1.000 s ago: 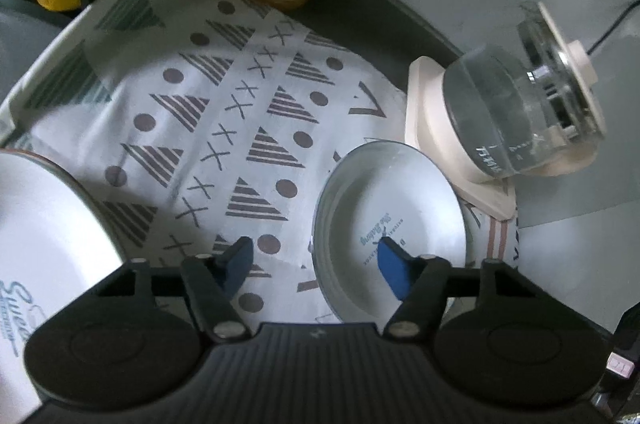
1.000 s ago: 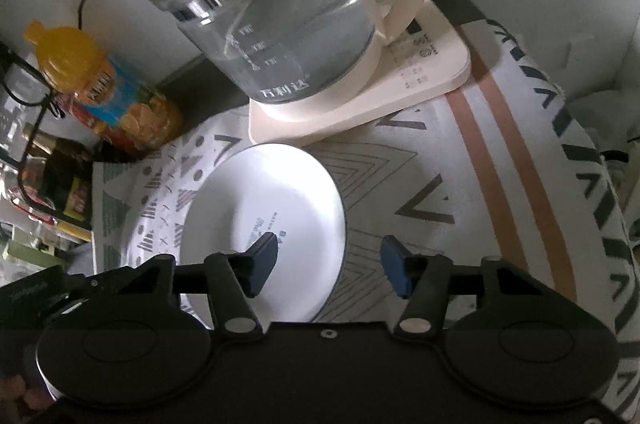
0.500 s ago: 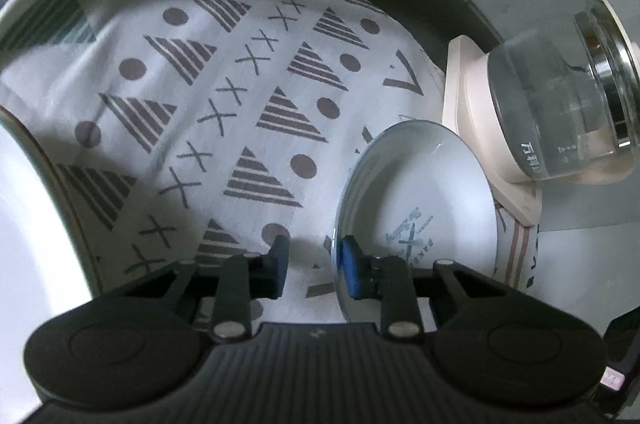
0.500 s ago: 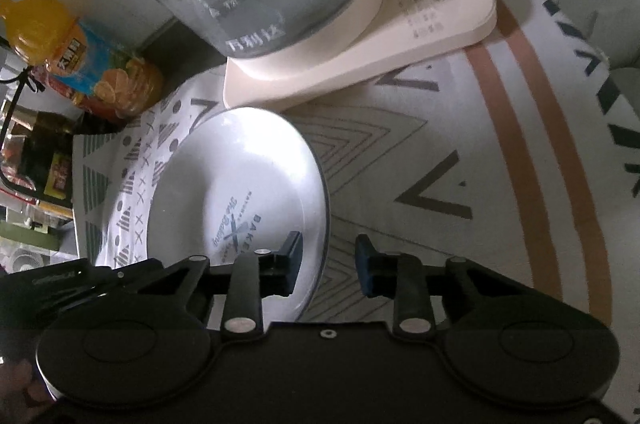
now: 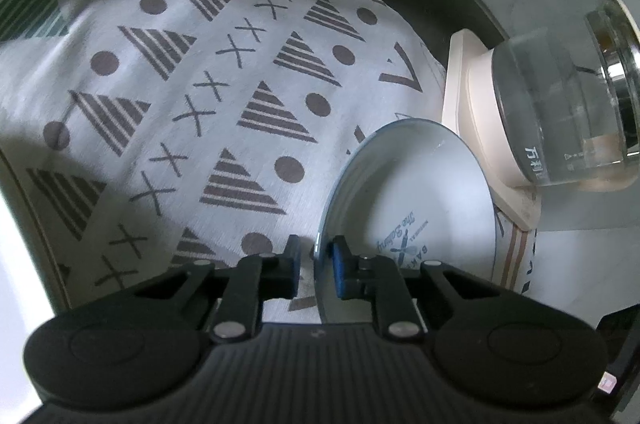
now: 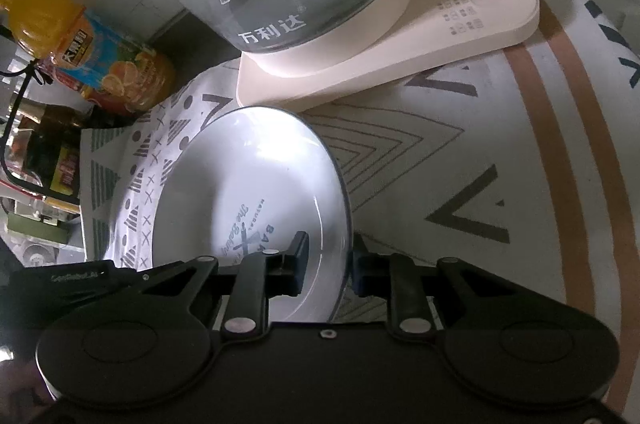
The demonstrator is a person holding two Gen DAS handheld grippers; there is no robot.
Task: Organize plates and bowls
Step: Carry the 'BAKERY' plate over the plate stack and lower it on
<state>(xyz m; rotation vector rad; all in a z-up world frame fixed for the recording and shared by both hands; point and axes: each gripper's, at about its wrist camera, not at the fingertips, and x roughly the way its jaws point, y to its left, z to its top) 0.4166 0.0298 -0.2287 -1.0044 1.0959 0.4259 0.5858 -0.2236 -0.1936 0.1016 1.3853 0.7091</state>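
Between the left claw's [image 5: 316, 266] fingers, in the left wrist view, the rim of the small white round ceramic plate with blue printed lettering [image 5: 416, 200] is sitting edge-on; the jaws are standing narrow, the blue pad on the inner side touching the rim, the outer one just beside it, so it is pinching the plate's left edge. Ahead and to the right, the clear glass kettle on a cream square base [image 5: 560, 112] is standing just past the plate. The white tablecloth with grey triangles, dots and crosses [image 5: 180, 84] is lying under everything. For a good lift, I judge, both claws should be rising together and level, keeping the plate clear of the kettle base.

Between the right claw's [image 6: 330, 266] fingers, in the right wrist view, the same plate's [image 6: 248, 192] right rim is sitting, jaws narrow around it, apparently gripping. The orange juice bottle with a blue label [image 6: 92, 52] is standing far ahead on the left, well apart.

Against the earlier frames: both claws' jaws have just been closing from wide onto the plate rim, and both have come down closer, the plate now looming larger in each view.
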